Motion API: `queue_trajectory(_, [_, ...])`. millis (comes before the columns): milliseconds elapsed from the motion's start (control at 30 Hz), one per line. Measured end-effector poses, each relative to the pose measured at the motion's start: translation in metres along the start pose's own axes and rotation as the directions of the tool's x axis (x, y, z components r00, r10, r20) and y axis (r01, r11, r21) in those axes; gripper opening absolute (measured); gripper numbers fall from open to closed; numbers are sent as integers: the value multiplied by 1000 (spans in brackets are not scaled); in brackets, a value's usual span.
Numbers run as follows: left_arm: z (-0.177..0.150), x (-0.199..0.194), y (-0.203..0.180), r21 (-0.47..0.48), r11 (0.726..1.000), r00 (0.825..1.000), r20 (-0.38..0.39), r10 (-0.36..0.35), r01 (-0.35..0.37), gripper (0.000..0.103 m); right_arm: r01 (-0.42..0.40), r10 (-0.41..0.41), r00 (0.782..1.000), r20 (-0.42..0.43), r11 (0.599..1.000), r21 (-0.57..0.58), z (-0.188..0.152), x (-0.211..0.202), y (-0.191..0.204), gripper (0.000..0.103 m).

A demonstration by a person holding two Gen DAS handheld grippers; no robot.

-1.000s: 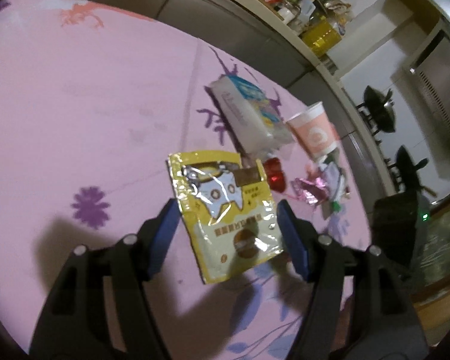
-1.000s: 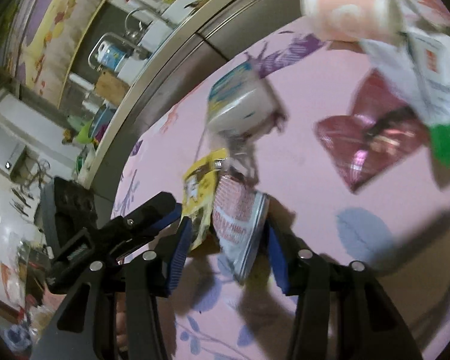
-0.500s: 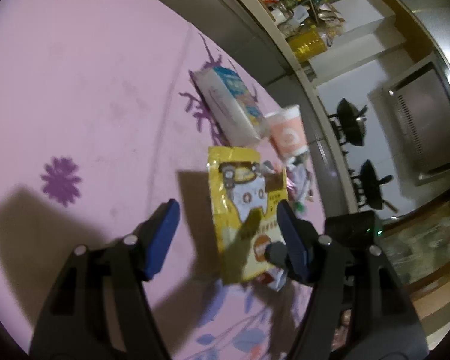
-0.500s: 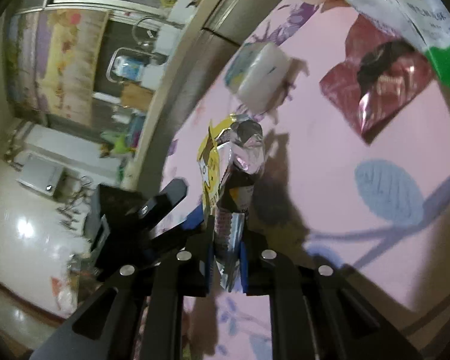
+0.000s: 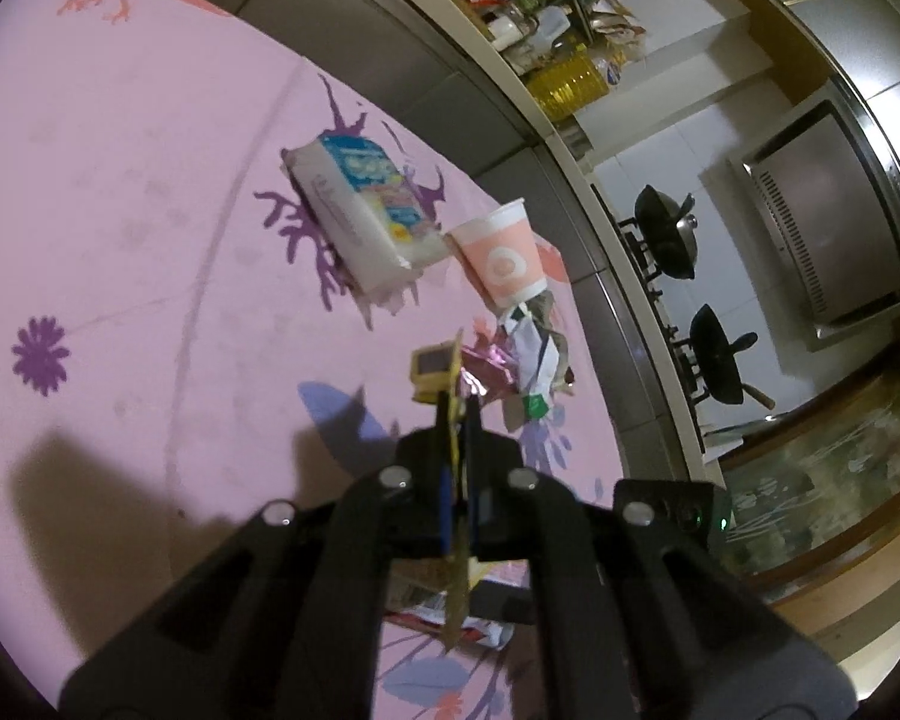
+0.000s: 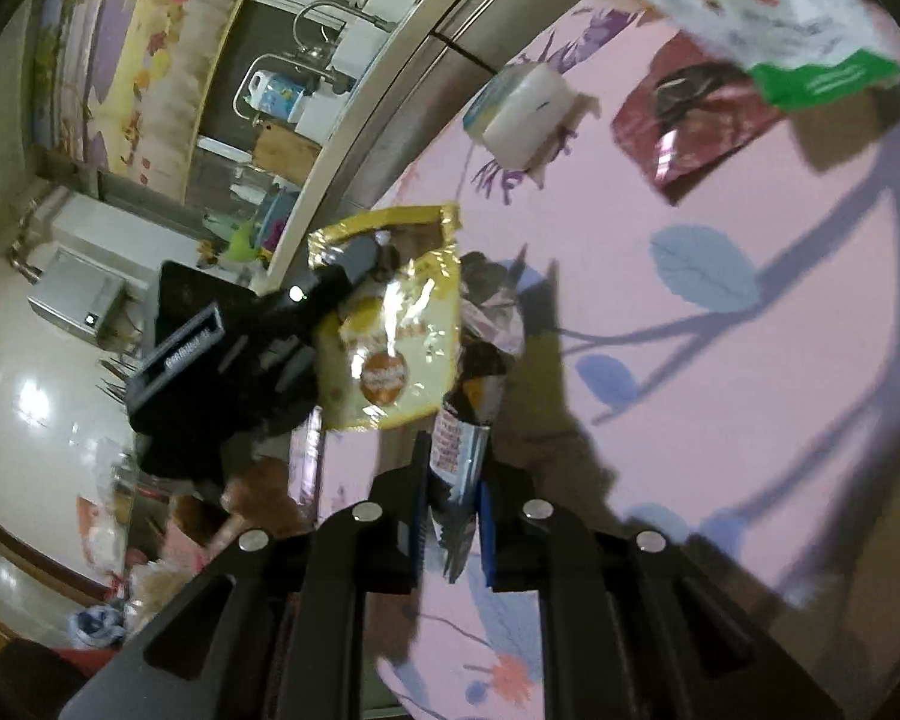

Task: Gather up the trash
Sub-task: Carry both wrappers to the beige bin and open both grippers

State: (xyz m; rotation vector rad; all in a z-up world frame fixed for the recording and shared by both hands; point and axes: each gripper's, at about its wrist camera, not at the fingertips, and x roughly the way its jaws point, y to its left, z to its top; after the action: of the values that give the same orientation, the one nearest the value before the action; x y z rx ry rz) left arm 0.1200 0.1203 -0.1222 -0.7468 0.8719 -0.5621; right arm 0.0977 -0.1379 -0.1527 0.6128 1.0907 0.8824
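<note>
My left gripper (image 5: pixel 457 420) is shut on a yellow snack packet (image 5: pixel 435 369), seen edge-on and held above the pink tablecloth (image 5: pixel 120 180). The right wrist view shows that packet (image 6: pixel 390 324) face-on with the left gripper's black body beside it. My right gripper (image 6: pixel 453 474) is shut on a silver and red wrapper (image 6: pixel 456 438), held just right of the yellow packet. More trash lies on the cloth: a crumpled white and green wrapper (image 5: pixel 534 360) and a dark red foil wrapper (image 6: pixel 690 120).
A tissue pack (image 5: pixel 360 210) and a pink paper cup (image 5: pixel 501 255) lie at the far side of the table. A grey counter edge (image 5: pixel 450 90) runs behind the table. A stove with pans (image 5: pixel 666 228) is beyond it.
My left gripper has shut on the yellow packet, which my right gripper held up with its own wrapper. My right gripper now holds only the silver and red wrapper.
</note>
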Motion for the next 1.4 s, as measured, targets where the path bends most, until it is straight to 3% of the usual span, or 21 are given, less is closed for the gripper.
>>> queue_trajectory(200, [-8, 18, -36, 72, 997, 999, -47, 6, -3, 2, 127, -124, 984, 128, 992, -17, -13, -54, -17, 11])
queue_trajectory(400, [-22, 92, -114, 212, 977, 984, -179, -2, 40, 2, 225, -234, 919, 319, 972, 65, -26, -147, -55, 11])
queue_trajectory(600, [-46, 206, -224, 362, 923, 944, -329, -5, 131, 3, 335, -392, 774, 497, 920, 204, -39, -264, -102, 11])
queue_trajectory(667, [-56, 246, -264, 414, 895, 930, -367, -2, 166, 3, 363, -444, 723, 529, 896, 257, -43, -294, -116, 11])
queue_trajectory(700, [-61, 261, -277, 431, 885, 926, -378, -1, 177, 3, 378, -479, 687, 546, 878, 293, -45, -315, -127, 11])
queue_trajectory(833, [-80, 330, -332, 512, 835, 913, -407, 32, 199, 3, 403, -567, 604, 560, 823, 400, -48, -361, -166, 12])
queue_trajectory(900, [-89, 366, -351, 561, 808, 914, -399, 71, 181, 3, 416, -605, 580, 546, 796, 439, -46, -372, -185, 12])
queue_trajectory(1067, [-101, 429, -362, 609, 784, 904, -395, 166, 122, 5, 432, -649, 569, 505, 759, 488, -34, -378, -222, 14])
queue_trajectory(1100, [-105, 443, -361, 616, 781, 893, -404, 196, 108, 17, 440, -662, 562, 496, 747, 499, -29, -376, -229, 21])
queue_trajectory(1167, [-113, 463, -357, 623, 779, 875, -416, 248, 75, 38, 425, -674, 548, 495, 735, 529, -31, -385, -244, 58])
queue_trajectory(1200, [-116, 467, -356, 626, 777, 872, -414, 261, 65, 41, 418, -680, 536, 501, 729, 543, -33, -389, -247, 65])
queue_trajectory(1233, [-117, 469, -354, 629, 775, 870, -414, 269, 60, 41, 413, -687, 516, 512, 723, 554, -38, -391, -247, 68])
queue_trajectory(1300, [-119, 466, -351, 624, 779, 867, -420, 268, 61, 41, 404, -682, 498, 536, 729, 553, -43, -395, -244, 68])
queue_trajectory(1400, [-116, 446, -349, 618, 784, 884, -398, 244, 62, 41, 375, -671, 459, 583, 741, 557, -51, -402, -233, 68])
